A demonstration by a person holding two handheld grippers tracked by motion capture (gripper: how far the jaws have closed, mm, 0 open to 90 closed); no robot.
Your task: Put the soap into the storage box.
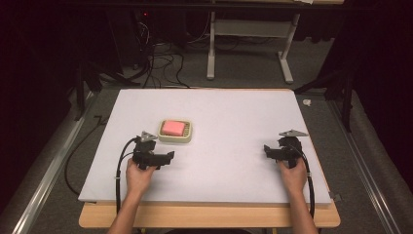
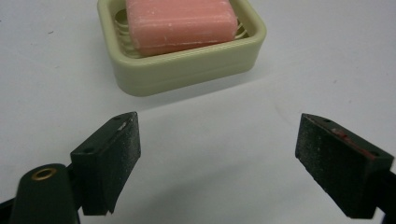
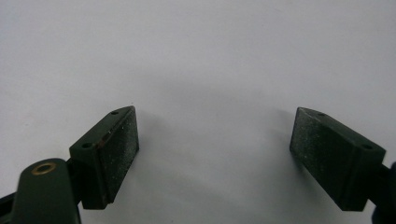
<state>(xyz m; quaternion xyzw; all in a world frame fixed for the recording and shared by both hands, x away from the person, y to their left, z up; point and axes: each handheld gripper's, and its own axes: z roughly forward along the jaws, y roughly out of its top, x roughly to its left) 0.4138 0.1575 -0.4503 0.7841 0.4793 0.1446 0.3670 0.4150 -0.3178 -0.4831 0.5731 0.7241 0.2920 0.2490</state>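
Soap [image 2: 180,22] flat in dish [image 2: 187,70], long axis crosswise.

**A recording bench in a darkened lab**

A plain wooden table [image 1: 209,217] topped with a white sheet [image 1: 229,122] stands on grey carpet [image 1: 243,73] in what looks like a research lab. Dark curtains [image 1: 34,73] close off both sides. Black cables [image 1: 160,63] lie tangled on the floor behind it, near the pale metal legs of another bench [image 1: 212,53]. Metal rails [image 1: 46,170] run along the floor either side.
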